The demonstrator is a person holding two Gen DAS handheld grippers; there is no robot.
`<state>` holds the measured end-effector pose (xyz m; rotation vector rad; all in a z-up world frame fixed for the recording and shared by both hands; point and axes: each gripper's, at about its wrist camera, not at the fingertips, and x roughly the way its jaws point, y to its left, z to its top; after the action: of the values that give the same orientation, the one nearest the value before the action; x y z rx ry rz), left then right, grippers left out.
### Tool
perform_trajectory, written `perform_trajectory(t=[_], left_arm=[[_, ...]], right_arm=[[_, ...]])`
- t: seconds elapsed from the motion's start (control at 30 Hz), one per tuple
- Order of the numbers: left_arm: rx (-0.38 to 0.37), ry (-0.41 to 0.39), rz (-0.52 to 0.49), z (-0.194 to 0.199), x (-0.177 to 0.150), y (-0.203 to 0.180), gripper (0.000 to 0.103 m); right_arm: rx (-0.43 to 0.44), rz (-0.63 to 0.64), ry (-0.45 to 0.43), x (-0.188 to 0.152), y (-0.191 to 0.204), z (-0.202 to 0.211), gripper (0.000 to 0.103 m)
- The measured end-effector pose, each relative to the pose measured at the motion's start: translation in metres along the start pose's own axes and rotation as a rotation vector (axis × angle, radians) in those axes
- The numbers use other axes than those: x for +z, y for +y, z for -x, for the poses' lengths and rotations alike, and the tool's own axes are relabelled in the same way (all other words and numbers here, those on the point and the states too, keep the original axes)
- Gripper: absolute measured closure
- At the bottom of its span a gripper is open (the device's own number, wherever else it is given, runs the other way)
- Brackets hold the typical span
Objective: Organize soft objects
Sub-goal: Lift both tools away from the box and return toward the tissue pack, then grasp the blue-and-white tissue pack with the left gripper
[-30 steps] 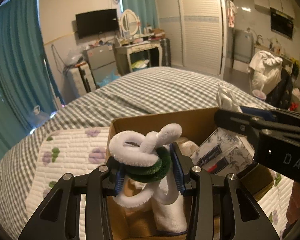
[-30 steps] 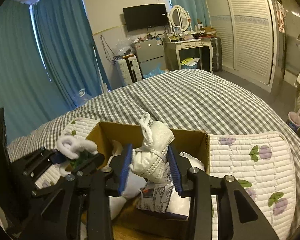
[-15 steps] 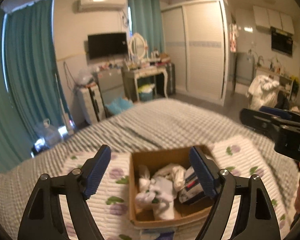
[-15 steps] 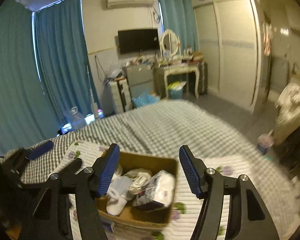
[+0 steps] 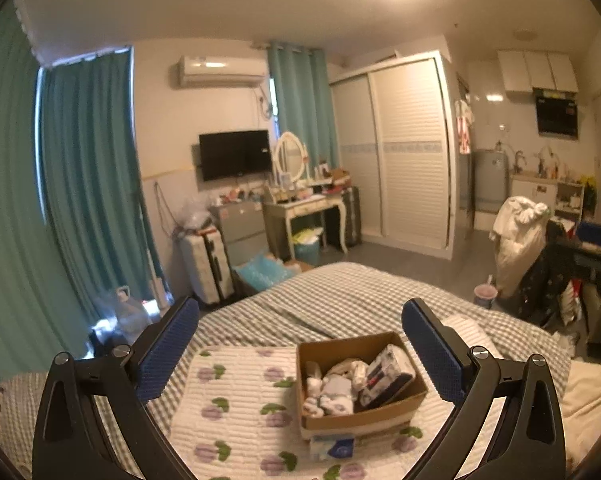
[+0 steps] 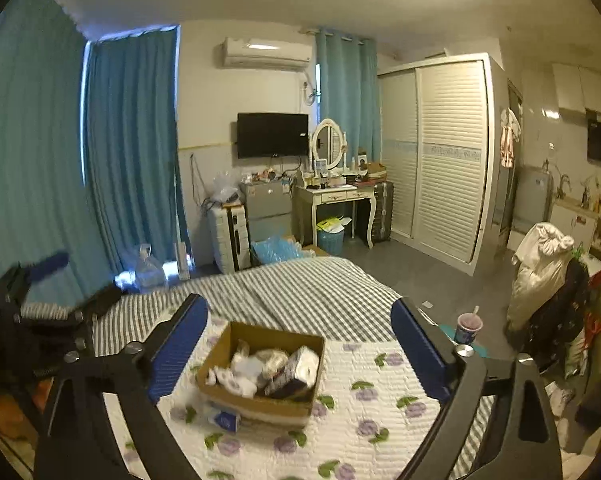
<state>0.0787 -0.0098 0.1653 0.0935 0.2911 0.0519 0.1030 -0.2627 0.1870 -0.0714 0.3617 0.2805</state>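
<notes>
Both claws, left (image 5: 300, 354) and right (image 6: 298, 350), are now spread empty; soft items are released into the brown cardboard box (image 5: 360, 420), suggesting completion.

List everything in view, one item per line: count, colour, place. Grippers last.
cardboard box: one, brown, on the quilted mat
soft items: several, mostly white, inside the box
tissue pack: one, white floral, right side of the box
quilted mat: one, white with purple flowers, on the bed
bed: one, grey check cover
television: one, black, far wall
wardrobe: one, white, right
left gripper: one, black, blue pads, open, empty
right gripper: one, same, open, empty
</notes>
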Motion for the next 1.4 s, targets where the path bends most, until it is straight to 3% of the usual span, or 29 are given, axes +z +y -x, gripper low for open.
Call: perform_trajectory(t=[0.07,0.27,0.37,0.6,0.87,1.07,1.23,1.27,1.3,1.37,1.4], left_arm=[[0.005,0.017,-0.006,0.002,-0.010,0.001,0.000],[-0.005,0.078,0.024,-0.015,-0.057,0.003,0.000],[0.009,0.134,0.010,-0.034,-0.090,-0.005,0.000],[0.027,0.287,0.027,-0.104,-0.169,-0.018,0.000],[-0.026,0.450,0.068,-0.169,-0.233,-0.026,0.000],[-0.075,0.544,0.039,-0.200,-0.254,-0.046,0.001],[-0.062,0.579,0.016,-0.211,-0.261,-0.053,0.002],[-0.069,0.579,0.016,-0.212,-0.262,-0.054,0.004],[-0.075,0.580,0.014,-0.213,-0.263,-0.056,0.016],[-0.085,0.597,0.000,-0.215,-0.264,-0.059,0.029],[-0.092,0.599,0.000,-0.215,-0.265,-0.060,0.029]], right_arm=[[0.011,0.013,0.026,-0.015,0.007,0.005,0.000],[0.036,-0.045,0.081,-0.077,0.012,-0.024,0.000],[-0.011,-0.078,0.128,-0.115,0.011,-0.064,0.000],[0.011,-0.152,0.284,-0.189,0.005,-0.161,0.000],[-0.043,-0.159,0.389,-0.227,-0.007,-0.220,0.000],[-0.054,-0.263,0.429,-0.254,-0.028,-0.238,0.000],[-0.084,-0.331,0.428,-0.260,-0.043,-0.235,0.000],[-0.083,-0.346,0.425,-0.260,-0.045,-0.233,0.000],[-0.078,-0.357,0.422,-0.259,-0.046,-0.232,0.000],[-0.070,-0.346,0.417,-0.257,-0.042,-0.231,0.000],[-0.074,-0.329,0.419,-0.255,-0.040,-0.230,0.000]])
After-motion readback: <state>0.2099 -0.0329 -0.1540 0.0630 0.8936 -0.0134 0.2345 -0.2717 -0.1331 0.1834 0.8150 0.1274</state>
